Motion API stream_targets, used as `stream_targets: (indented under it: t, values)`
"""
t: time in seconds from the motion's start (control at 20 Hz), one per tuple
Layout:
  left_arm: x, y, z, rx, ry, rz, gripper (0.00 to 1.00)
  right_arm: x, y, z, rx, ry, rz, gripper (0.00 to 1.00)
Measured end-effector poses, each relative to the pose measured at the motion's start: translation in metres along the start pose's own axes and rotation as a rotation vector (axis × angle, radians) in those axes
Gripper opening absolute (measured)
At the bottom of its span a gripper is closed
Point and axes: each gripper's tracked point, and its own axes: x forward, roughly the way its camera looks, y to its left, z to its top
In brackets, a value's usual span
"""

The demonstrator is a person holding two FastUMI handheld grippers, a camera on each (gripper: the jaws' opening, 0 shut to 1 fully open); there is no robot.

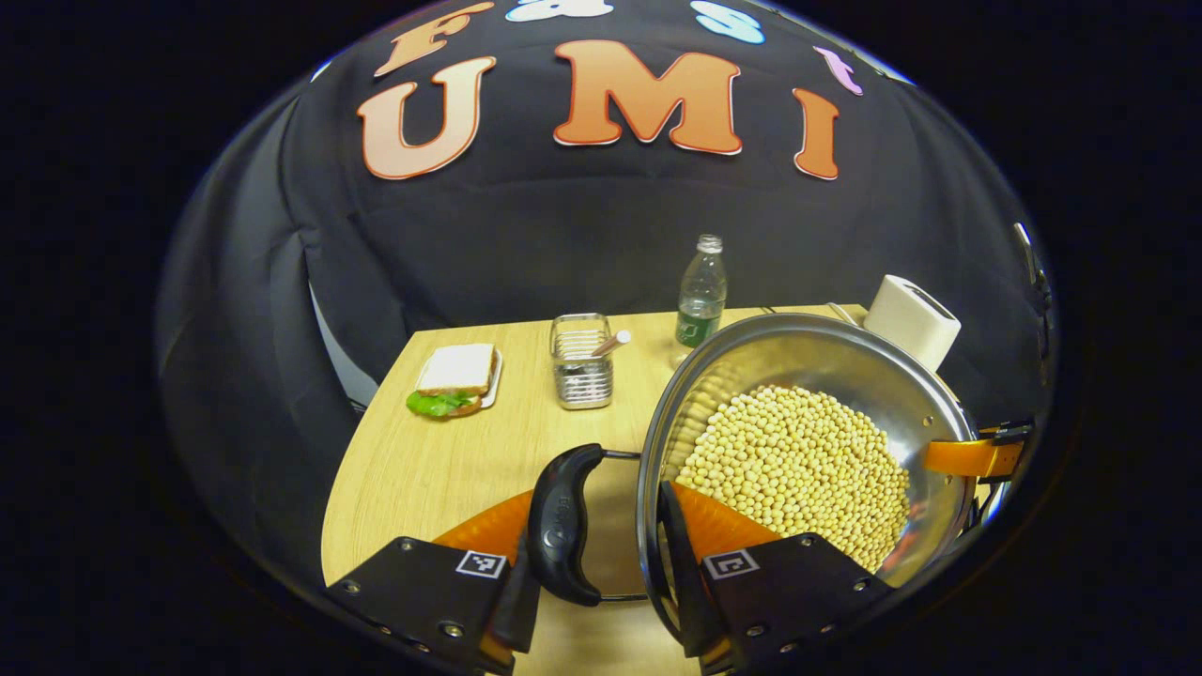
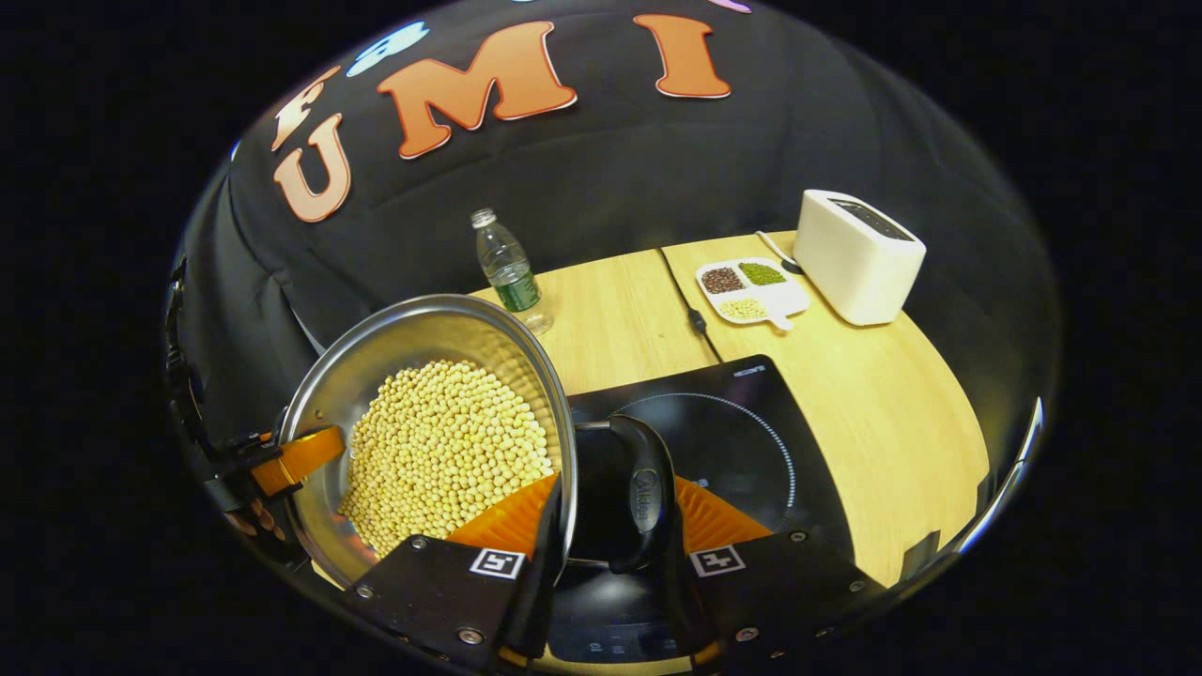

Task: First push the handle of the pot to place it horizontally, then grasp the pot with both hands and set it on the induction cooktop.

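Observation:
A steel pot (image 1: 845,376) holding soybeans (image 1: 798,469) hangs between both grippers. My left gripper (image 1: 601,563) is shut on the pot's black side handle (image 1: 562,521), one finger outside the handle and the other inside the rim. In the right gripper view, my right gripper (image 2: 610,563) is shut the same way on the opposite black handle (image 2: 641,502) of the pot (image 2: 413,329). The black induction cooktop (image 2: 742,441) lies just below and to the right of that handle. Each view shows the other gripper at the pot's far rim.
On the wooden table (image 1: 441,469) are a sandwich on a plate (image 1: 455,380), a wire basket (image 1: 580,361) and a water bottle (image 2: 505,268). A white toaster (image 2: 856,253), a divided dish of beans (image 2: 751,289) and a power cable (image 2: 690,310) lie behind the cooktop.

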Motion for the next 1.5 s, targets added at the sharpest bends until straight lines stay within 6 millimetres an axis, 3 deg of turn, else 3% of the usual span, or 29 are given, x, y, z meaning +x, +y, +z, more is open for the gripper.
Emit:
stream_targets:
  t: [0.35, 0.4, 0.55, 0.65, 0.75, 0.9, 1.05, 1.15, 1.2, 1.3, 1.5]
  values:
    - [0.002, 0.022, 0.015, 0.008, 0.009, -0.034, 0.64, 0.001, -0.064, 0.013, 0.015, -0.006, -0.043, 0.49]
    - [0.003, 0.024, 0.018, 0.010, 0.009, -0.036, 0.61, 0.001, -0.072, 0.015, 0.015, -0.005, -0.043, 0.49]
    - [0.000, 0.028, 0.028, 0.013, 0.014, -0.037, 0.58, 0.008, -0.090, 0.027, 0.006, -0.001, -0.045, 0.49]
    - [-0.001, 0.026, 0.025, 0.006, 0.022, -0.037, 0.58, 0.017, -0.102, 0.034, -0.005, 0.000, -0.047, 0.49]
    - [-0.003, 0.027, 0.019, -0.003, 0.036, -0.032, 0.64, 0.030, -0.106, 0.037, -0.016, 0.010, -0.046, 0.49]
    - [0.005, 0.021, 0.014, -0.011, 0.056, -0.023, 0.61, 0.062, -0.106, 0.045, -0.026, 0.026, -0.042, 0.49]
    - [0.005, 0.022, 0.013, 0.003, 0.075, -0.019, 0.61, 0.075, -0.116, 0.042, -0.023, 0.048, -0.042, 0.49]
    - [0.001, 0.023, 0.016, 0.009, 0.094, -0.015, 0.61, 0.090, -0.115, 0.041, -0.023, 0.067, -0.042, 0.49]
    - [-0.002, 0.023, 0.020, 0.010, 0.104, -0.013, 0.61, 0.098, -0.112, 0.041, -0.023, 0.076, -0.041, 0.45]
    - [-0.007, 0.025, 0.025, 0.008, 0.120, -0.008, 0.61, 0.111, -0.108, 0.041, -0.025, 0.089, -0.038, 0.49]
    - [-0.009, 0.025, 0.027, 0.004, 0.142, -0.004, 0.61, 0.119, -0.109, 0.036, -0.023, 0.108, -0.036, 0.50]
